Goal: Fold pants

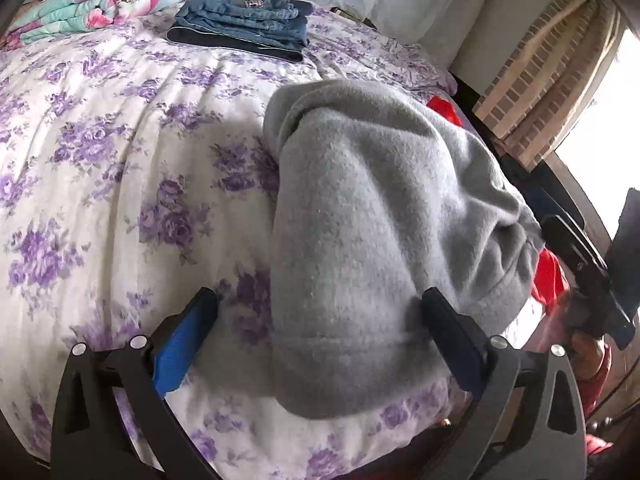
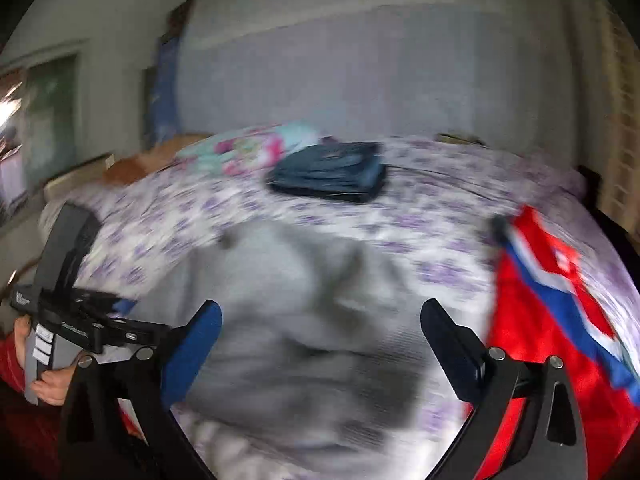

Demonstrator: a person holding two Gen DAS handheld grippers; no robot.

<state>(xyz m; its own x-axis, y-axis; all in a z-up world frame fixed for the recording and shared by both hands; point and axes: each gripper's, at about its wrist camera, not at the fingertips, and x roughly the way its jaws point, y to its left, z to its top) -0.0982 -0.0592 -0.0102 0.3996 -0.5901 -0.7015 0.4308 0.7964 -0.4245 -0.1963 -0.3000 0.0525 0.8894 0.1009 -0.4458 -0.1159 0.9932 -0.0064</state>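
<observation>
Grey fleece pants (image 1: 360, 208) lie bunched and folded over on the floral bed sheet (image 1: 100, 140), near the bed's right side. My left gripper (image 1: 320, 300) is open above their near end. Its blue-padded left finger is clear of the cloth, and the right finger sits at the cloth's edge. In the blurred right wrist view the same grey pants (image 2: 300, 320) lie below my right gripper (image 2: 320, 308), which stands wide open with nothing gripped. A hand (image 2: 48, 388) in a red sleeve holds the other tool at the left.
Folded jeans (image 1: 244, 24) are stacked at the far side of the bed, beside a flowered quilt (image 1: 100, 0). A red garment with blue and white stripes (image 2: 552, 320) lies right of the grey pants. A curtain and window (image 1: 552, 80) are at the right.
</observation>
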